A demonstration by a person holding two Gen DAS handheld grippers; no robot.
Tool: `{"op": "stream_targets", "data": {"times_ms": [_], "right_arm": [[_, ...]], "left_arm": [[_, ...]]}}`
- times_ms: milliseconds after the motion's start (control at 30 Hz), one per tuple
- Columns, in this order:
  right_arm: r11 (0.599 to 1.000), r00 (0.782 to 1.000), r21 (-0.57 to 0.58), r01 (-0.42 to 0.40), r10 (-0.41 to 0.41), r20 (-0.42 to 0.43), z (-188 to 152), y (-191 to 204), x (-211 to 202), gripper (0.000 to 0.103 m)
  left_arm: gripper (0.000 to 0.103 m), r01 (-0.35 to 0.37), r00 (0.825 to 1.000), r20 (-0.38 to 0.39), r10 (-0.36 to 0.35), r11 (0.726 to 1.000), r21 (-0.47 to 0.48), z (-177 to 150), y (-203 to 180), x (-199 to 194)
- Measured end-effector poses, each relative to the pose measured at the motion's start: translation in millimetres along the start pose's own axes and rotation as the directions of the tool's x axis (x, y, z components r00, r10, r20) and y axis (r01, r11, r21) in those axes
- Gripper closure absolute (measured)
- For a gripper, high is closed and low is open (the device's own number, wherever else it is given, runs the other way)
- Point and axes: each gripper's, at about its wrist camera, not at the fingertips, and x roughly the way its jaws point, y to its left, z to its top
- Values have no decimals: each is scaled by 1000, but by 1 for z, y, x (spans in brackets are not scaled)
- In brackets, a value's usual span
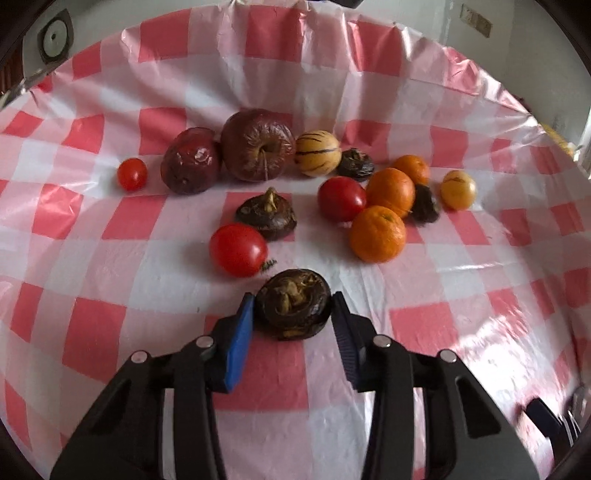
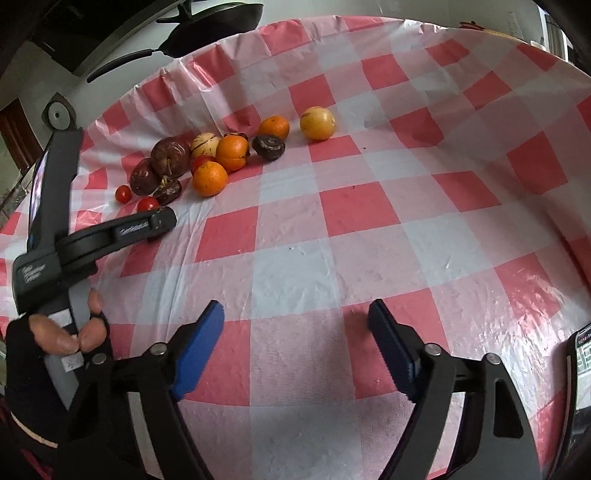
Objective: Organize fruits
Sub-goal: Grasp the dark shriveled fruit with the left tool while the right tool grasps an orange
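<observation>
A dark brown water chestnut [image 1: 293, 302] sits between the blue pads of my left gripper [image 1: 293, 304], which press on both its sides just above the checked cloth. Behind it lie a red tomato [image 1: 238, 249], a second water chestnut [image 1: 266, 217], three oranges [image 1: 377, 233], another tomato [image 1: 341, 198], two wrinkled dark red apples [image 1: 258, 144], a striped yellow melon [image 1: 317, 153] and a small yellow fruit [image 1: 458, 189]. My right gripper [image 2: 295, 317] stands open over bare cloth, far from the fruit cluster [image 2: 209, 177].
A wasp [image 1: 269, 265] sits by the near tomato. In the right wrist view a gloved hand [image 2: 55, 332] holds the left gripper's handle at the left. Black pans [image 2: 218, 18] hang beyond the table's far edge. A phone screen [image 2: 581, 350] shows at the right rim.
</observation>
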Motion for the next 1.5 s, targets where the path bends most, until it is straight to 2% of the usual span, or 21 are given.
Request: {"op": "stream_targets", "data": {"times_ms": [133,233,367,467,567,800,867,900,933,1067,1300,1500], "right_arm": [[1000,1000,-18,-26,26,2,0,5,-1,33],[997,998,-44,-68,67,-18,5,16,3,33],[991,996,-107,-83,82,-21,33,43,25,33],[989,996,-119,-93,90,-26,58,60,54,34],[990,997,-124,-71,66,-46,76,76,83,41],[983,997,-172,-62,52,-60,103,107,119,48],[982,998,-188,-30,21,-53,107,110,124,56],[981,999,-192,-8,-1,-47,107,111,125,63],[981,999,-192,-6,-2,-42,105,111,123,63],[986,998,-159,-59,56,-21,98,105,111,64],[983,985,-72,-171,170,-12,64,84,75,64],[984,986,-64,-168,167,-11,66,86,79,64]], "left_arm": [[61,-8,997,79,12,999,-48,-21,23,-36],[61,-46,986,152,64,992,-121,-38,50,-67],[61,-58,969,222,110,972,-228,-51,88,-89],[61,-38,972,212,100,959,-280,-52,104,-87],[61,4,979,194,59,950,-312,-51,112,-81],[61,31,986,165,27,940,-341,-54,118,-71],[61,36,987,161,21,939,-342,-53,119,-69],[61,38,987,160,19,939,-343,-53,119,-69],[61,41,987,158,15,938,-345,-53,119,-69],[61,46,987,158,11,936,-349,-53,120,-68],[61,52,988,157,5,932,-359,-54,122,-68],[61,58,987,164,3,927,-371,-53,123,-68]]}}
